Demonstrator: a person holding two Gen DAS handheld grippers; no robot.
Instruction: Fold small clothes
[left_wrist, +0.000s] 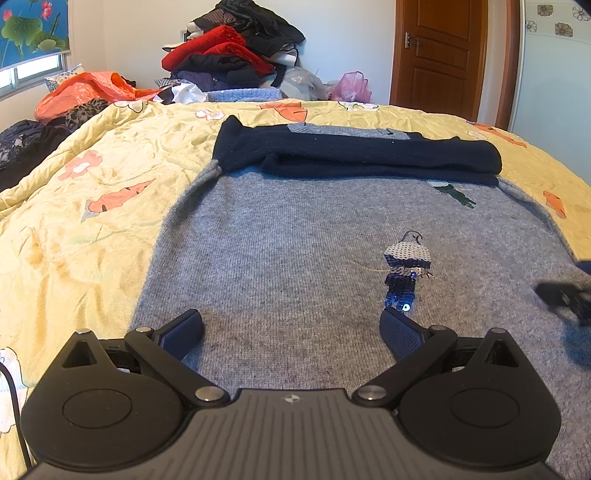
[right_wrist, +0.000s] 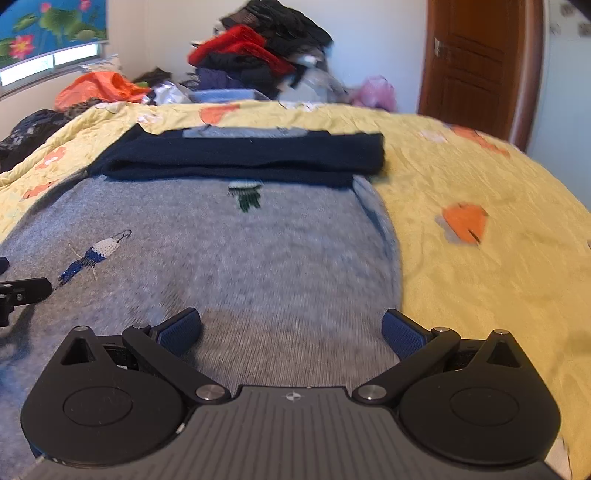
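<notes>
My left gripper hangs with its jaws spread wide, nothing between the blue pads; my right gripper is just as wide and empty, level beside it, both pointing forward

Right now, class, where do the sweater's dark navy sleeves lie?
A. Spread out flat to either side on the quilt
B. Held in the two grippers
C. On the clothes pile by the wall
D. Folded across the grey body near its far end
D: the sleeves lie folded in a band across the sweater, and both the left gripper and the right gripper are open and empty.
</notes>
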